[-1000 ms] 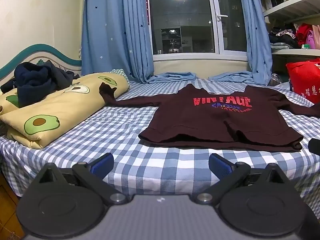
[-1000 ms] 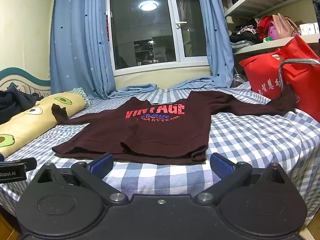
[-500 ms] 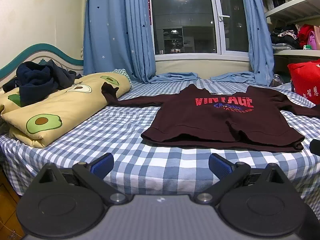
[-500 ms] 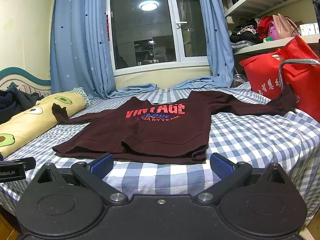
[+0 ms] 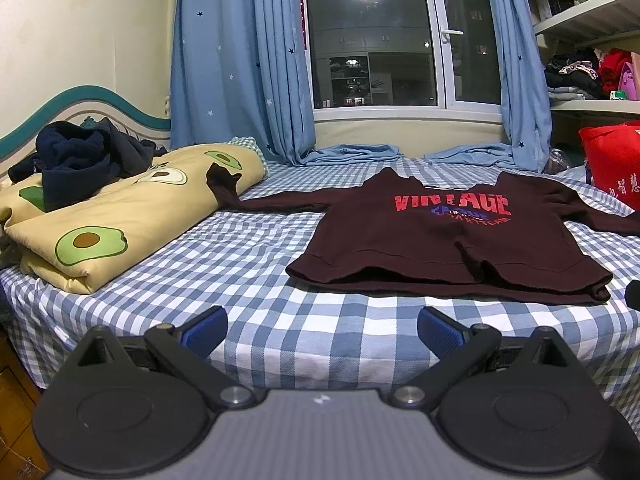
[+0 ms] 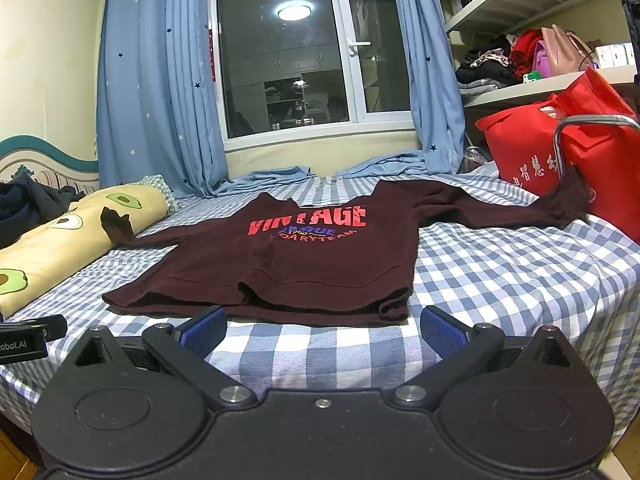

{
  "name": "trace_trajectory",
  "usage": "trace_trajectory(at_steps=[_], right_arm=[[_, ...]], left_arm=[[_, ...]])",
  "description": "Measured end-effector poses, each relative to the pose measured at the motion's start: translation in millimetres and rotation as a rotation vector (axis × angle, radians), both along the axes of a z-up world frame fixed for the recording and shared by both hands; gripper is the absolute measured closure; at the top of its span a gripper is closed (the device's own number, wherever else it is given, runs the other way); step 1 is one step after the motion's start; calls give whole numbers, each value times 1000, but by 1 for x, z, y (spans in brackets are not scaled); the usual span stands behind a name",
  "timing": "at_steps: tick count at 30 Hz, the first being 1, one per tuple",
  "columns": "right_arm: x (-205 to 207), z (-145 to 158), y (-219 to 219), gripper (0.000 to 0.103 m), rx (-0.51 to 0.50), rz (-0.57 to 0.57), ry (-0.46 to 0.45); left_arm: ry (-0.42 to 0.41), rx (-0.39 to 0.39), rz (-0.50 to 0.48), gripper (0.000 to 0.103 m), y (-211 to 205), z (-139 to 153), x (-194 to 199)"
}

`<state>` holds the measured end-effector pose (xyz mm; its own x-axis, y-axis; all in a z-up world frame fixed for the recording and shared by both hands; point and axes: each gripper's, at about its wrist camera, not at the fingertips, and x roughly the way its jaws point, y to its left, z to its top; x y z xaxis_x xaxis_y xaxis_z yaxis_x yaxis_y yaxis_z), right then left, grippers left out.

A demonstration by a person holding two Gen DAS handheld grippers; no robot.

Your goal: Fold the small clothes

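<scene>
A dark maroon sweatshirt with red "VINTAGE" lettering lies spread face up on the blue checked bed, both sleeves stretched out sideways. Its left sleeve end rests on the avocado quilt, and the right sleeve end leans against a red bag. My left gripper is open above the bed's front edge, short of the hem and left of it. Just before the hem's right part, my right gripper stands open. Neither holds anything.
A folded avocado-print quilt with dark blue clothes on top lies at the left. Red bags and a metal frame stand at the right bed edge. Blue curtains and a window are at the back.
Both grippers have drifted slightly; the left view has shifted a little so the sweatshirt sits further right. The sweatshirt itself has not moved.
</scene>
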<state>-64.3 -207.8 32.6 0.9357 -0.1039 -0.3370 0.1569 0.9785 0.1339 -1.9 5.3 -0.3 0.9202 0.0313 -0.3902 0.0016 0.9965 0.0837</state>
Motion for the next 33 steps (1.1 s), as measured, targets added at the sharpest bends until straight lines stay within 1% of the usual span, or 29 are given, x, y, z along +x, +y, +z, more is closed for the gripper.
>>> trace_trajectory(at_steps=[33], right_arm=[[-1, 2, 1, 1, 1, 0, -3]], left_arm=[[-9, 4, 12, 0, 2, -1, -1]])
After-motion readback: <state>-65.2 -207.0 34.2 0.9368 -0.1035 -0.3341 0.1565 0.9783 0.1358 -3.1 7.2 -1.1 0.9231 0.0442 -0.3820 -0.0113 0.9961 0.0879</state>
